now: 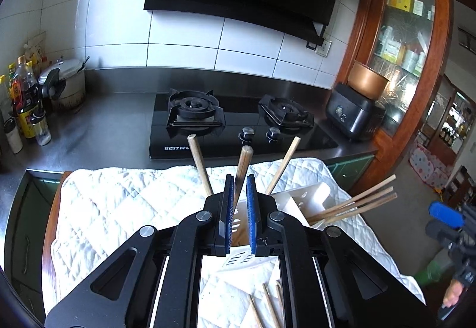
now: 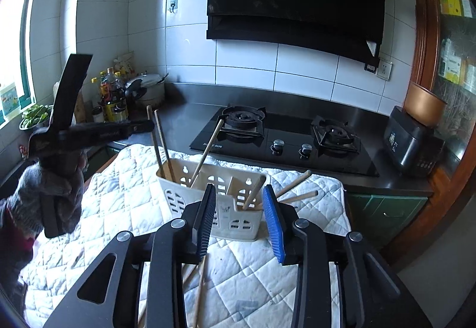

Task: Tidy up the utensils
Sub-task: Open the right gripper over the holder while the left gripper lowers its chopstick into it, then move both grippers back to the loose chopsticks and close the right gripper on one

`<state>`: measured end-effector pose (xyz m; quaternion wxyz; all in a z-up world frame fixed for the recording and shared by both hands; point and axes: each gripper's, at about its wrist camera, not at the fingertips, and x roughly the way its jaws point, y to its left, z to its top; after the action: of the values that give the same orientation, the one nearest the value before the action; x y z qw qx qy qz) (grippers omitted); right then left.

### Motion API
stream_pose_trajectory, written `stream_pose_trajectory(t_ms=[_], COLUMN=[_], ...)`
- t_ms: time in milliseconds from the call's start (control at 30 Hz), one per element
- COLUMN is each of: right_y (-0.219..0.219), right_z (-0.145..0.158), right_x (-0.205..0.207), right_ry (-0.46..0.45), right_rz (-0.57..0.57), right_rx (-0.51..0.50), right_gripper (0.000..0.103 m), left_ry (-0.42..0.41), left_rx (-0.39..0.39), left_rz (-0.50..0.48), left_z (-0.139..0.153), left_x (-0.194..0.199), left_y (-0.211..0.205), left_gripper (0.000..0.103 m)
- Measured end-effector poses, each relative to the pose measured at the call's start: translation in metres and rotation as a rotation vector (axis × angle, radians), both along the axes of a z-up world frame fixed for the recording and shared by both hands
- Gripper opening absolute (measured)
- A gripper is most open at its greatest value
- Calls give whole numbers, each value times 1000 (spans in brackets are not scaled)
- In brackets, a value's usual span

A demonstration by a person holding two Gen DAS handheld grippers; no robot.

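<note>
My left claw (image 1: pixel 239 194): it was nearly shut, pinching one wooden stick (image 1: pixel 243 164) between its blue pads, right over the white holder (image 1: pixel 300 200).
My right claw (image 2: pixel 239 218): it was part way open with nothing in it. The holder showed between its pads but they did not touch it.
Where the things were: the holder stood on the white quilt (image 2: pixel 119 203) on the worktop, with sticks leaning in its pockets. A few loose sticks (image 2: pixel 199 292) lay on the quilt near me.
What could go wrong: the stick I held was tilted. If I let go too soon, I thought it could hit the holder's edge and fall out onto the quilt.
Another worry: the holder looked light. A push from either claw could tip it and spill every stick.
Also: the leaning sticks poked out far, so my claws could knock them.
</note>
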<state>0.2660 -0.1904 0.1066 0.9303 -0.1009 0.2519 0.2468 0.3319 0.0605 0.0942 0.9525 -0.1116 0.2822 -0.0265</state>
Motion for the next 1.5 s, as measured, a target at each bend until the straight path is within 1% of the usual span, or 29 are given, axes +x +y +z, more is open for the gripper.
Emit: stream_pose_trajectory(t_ms=[133, 200, 233, 267, 300, 333, 467, 500, 567, 633, 700, 800, 867, 1000, 1167, 1367, 1500], right_y=[-4, -6, -7, -8, -10, -12, -19, -19, -21, -21, -23, -23, -20, -9, -2, 2, 4], right_z=[-13, -26, -33, -40, -50, -59, -95, -103, -119, -133, -146, -166, -177, -194, -205, -215, -216], right_x=[-21, -33, -38, -43, -49, -53, -70, -74, -83, -90, -95, -96, -97, -96, -86, -80, -78], right_ry=[0, 14, 22, 30, 47, 59, 123, 136, 158, 171, 206, 254, 285, 319, 351, 367, 365], right_rz=[1, 4, 3, 2, 1, -1, -20, -21, -27, -39, -41, -47, -42, -30, -41, -46, -48], right_rx=[6, 8, 6, 6, 6, 6, 15, 13, 6, -5, 7, 8, 13, -3, -9, -43, -52], right_gripper=[39, 40, 40, 40, 40, 39, 40, 40, 39, 39, 38, 31, 29, 25, 20, 15, 14], left_ry=[-14, -30, -39, -47, -56, -64, -58, -54, -41, -36, -33, -20, -4, 29, 76, 104, 122], left_rx=[-4, -2, -4, -7, -8, -11, -27, -32, -34, -32, -28, -52, -67, -57, -59, -85, -87], left_rz=[-3, 0, -3, 1, 13, 15, 6, 7, 18, 23, 34, 47, 53, 74, 93, 117, 121], left_z=[5, 8, 10, 10, 10, 10, -1, -4, -14, -24, -33, -50, -62, -83, -105, -120, -128], left_x=[-14, -27, -35, -43, -53, -60, -90, -97, -112, -127, -140, -159, -169, -185, -201, -211, -215], left_y=[1, 0, -1, 0, 0, 1, 2, 2, 2, 1, 1, 2, 3, 2, 4, 10, 8], left_gripper=[9, 10, 12, 23, 36, 40, 40, 45, 50, 50, 50, 50, 50, 50, 50, 50, 50])
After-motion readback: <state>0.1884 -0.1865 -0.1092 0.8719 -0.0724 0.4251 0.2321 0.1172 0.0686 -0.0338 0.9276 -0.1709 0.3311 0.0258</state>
